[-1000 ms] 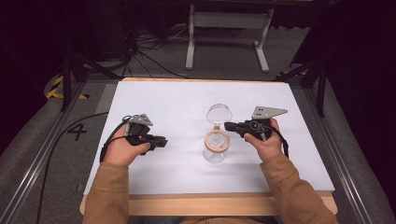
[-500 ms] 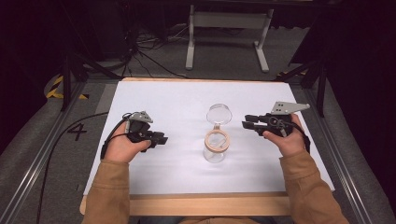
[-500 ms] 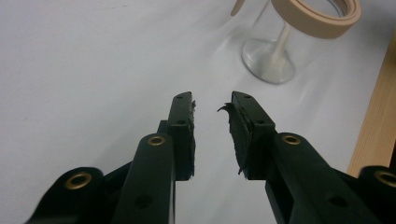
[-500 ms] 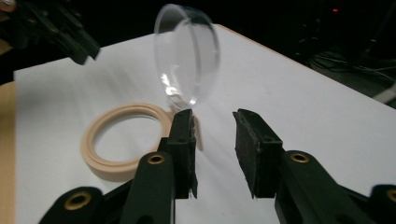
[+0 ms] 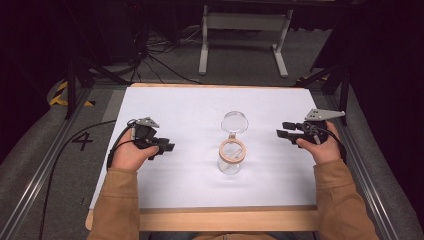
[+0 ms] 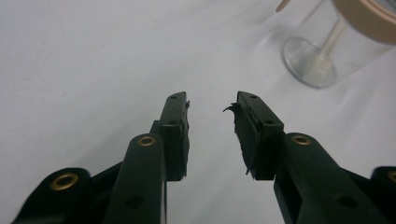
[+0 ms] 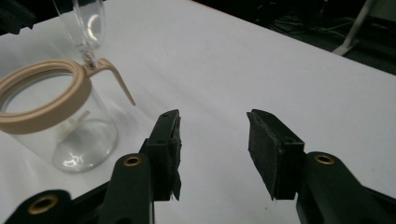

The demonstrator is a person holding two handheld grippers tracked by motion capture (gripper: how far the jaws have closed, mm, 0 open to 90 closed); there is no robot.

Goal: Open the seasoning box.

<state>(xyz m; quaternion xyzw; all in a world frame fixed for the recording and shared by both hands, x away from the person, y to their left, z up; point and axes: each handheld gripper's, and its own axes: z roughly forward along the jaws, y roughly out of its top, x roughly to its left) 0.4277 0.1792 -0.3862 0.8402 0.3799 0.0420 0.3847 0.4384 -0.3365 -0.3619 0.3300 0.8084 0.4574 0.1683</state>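
I hold my left gripper (image 5: 167, 147) low over the white table (image 5: 180, 110), jaws parted with nothing between them, and my right gripper (image 5: 283, 131) the same way on the other side, its jaws spread a little wider and also empty. Both point inward toward the middle of the table, which I take as a resting stance that keeps each one ready to close in from its own side.

Between them stands a clear glass jar (image 5: 231, 161) with a tan ring (image 5: 232, 150) around its mouth. Its lid (image 5: 234, 121) is swung up and back, hanging open at 12 o'clock from the jar by a thin tan arm. With the lid standing open like that the mouth is free, so I judge the jar is set up for something to go in or for the lid to be swung down.

From my left gripper the jar lies at about 3 o'clock, apart from the jaws with bare table between. In the left gripper view its base (image 6: 310, 65) sits at about 1 o'clock, beyond the fingertips. From my right gripper the jar lies at roughly 8 o'clock across the table, also apart. In the right gripper view the jar (image 7: 70, 130) stands at about 10 o'clock, just beside the near jaw but not touching it.
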